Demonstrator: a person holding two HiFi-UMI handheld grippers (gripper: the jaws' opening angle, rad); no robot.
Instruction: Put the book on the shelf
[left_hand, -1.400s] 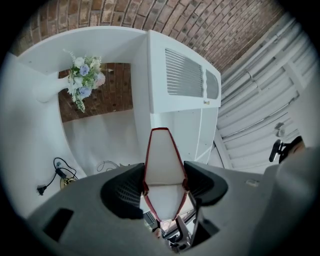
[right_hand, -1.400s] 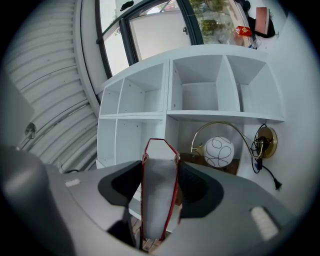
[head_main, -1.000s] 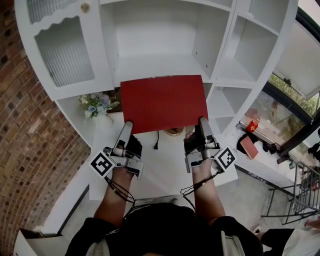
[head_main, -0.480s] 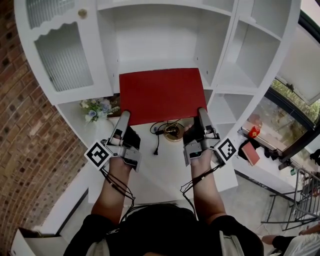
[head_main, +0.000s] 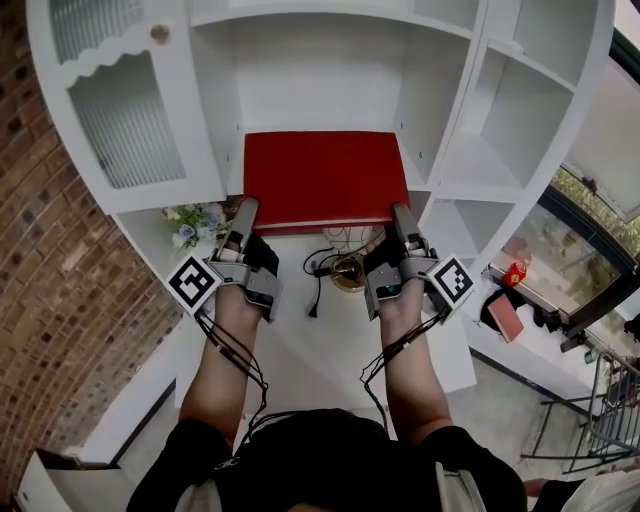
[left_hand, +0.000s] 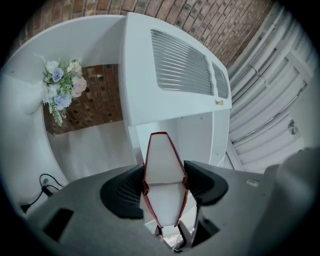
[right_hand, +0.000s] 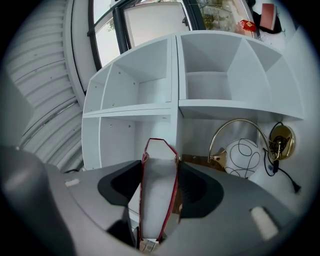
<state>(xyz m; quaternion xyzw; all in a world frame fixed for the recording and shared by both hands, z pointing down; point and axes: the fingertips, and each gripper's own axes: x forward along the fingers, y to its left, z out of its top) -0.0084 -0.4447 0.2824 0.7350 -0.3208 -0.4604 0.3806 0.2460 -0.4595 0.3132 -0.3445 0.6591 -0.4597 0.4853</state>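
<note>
Shelf unit (head_main: 330, 70), white and many-celled, filled the upper head view, its wide central compartment facing the person. Brick wall (head_main: 60, 300) ran down the left side. On the unit's left stood a cabinet door (head_main: 125, 120) with ribbed glass and a small round knob (head_main: 159, 33) above it.

A red book (head_main: 322, 175) was held flat and level, its far part reaching into the central compartment and its near edge projecting toward the person. Whether it rested on the shelf board could not be told.

The left gripper (head_main: 245, 212) held the book's near left corner. In the left gripper view its jaws were clamped on the red covers, with the white page block between them. The right gripper (head_main: 400, 214) held the near right corner, and its jaws were likewise pressed against both covers in the right gripper view.

Below the book, on the white counter, a bunch of pale flowers (head_main: 195, 220) stood to the left. A brass lamp (head_main: 348, 270) with a white globe (right_hand: 242, 157) stood between the grippers, with a black cable (head_main: 315, 290) beside it.
</note>
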